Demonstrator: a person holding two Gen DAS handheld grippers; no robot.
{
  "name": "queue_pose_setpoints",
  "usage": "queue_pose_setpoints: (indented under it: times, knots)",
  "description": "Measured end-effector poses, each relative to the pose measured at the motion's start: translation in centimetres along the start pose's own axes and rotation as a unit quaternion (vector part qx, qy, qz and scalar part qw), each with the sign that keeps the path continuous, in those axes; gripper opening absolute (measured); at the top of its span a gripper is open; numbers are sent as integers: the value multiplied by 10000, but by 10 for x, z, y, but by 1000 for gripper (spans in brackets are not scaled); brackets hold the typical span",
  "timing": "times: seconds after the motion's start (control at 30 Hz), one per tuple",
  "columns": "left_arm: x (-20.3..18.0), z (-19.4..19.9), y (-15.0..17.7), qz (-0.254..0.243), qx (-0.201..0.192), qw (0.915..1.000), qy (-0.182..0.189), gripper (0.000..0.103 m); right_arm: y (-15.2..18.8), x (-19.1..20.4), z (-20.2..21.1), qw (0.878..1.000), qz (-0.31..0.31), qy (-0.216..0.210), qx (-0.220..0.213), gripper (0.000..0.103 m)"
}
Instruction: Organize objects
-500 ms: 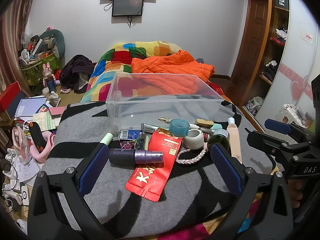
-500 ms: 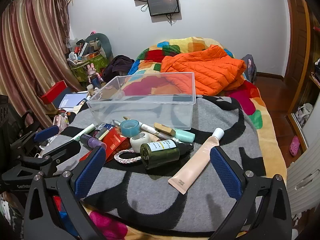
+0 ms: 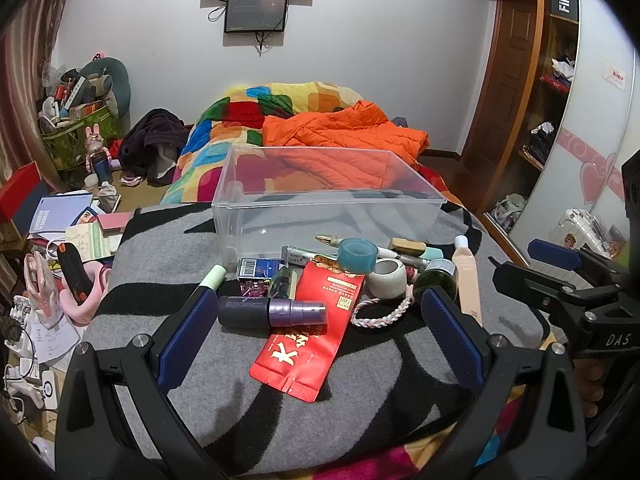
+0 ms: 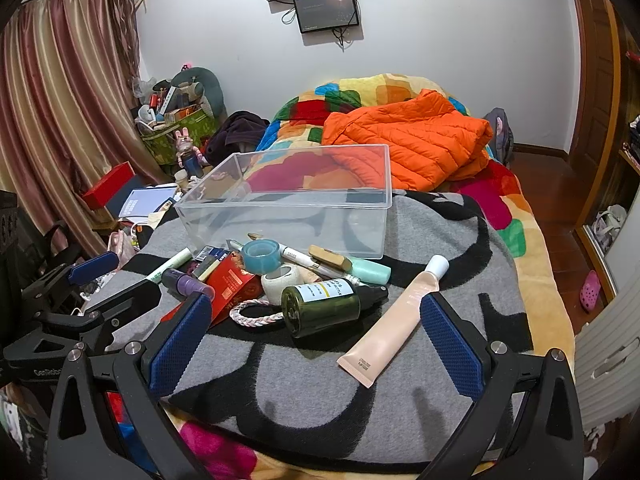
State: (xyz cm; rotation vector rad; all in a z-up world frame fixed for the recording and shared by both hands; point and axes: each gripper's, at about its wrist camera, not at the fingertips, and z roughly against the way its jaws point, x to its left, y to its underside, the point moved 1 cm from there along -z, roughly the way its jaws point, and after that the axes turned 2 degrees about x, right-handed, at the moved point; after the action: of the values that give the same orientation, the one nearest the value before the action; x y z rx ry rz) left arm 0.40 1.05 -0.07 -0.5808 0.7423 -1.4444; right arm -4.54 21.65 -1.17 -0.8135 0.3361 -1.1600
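Observation:
An empty clear plastic bin (image 3: 248,216) (image 4: 280,216) stands on the grey and black blanket (image 3: 224,392). In front of it lies a heap of small items: a purple bottle (image 3: 272,312), a red packet (image 3: 312,332), a teal tape roll (image 3: 357,255) (image 4: 262,257), a white tape roll (image 3: 386,278), a braided band (image 3: 380,314), a dark green bottle (image 4: 320,308) and a beige tube (image 4: 394,320). My left gripper (image 3: 314,332) is open and empty, just short of the purple bottle. My right gripper (image 4: 316,340) is open and empty, short of the green bottle and tube.
An orange jacket (image 4: 416,140) and a patchwork quilt (image 3: 248,120) lie behind the bin. The floor at the left holds books, a red box (image 4: 108,186) and a green basket (image 3: 76,136). A wardrobe and shelves (image 3: 560,100) stand at the right. The bed's near edge is just below the grippers.

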Motion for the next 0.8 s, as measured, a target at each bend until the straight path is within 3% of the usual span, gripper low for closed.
queue_pose_setpoints:
  times: [0.8]
  knots:
    - [2, -5, 1, 25, 166, 9997, 150, 103, 2, -2, -7, 9999, -83, -16, 99, 103]
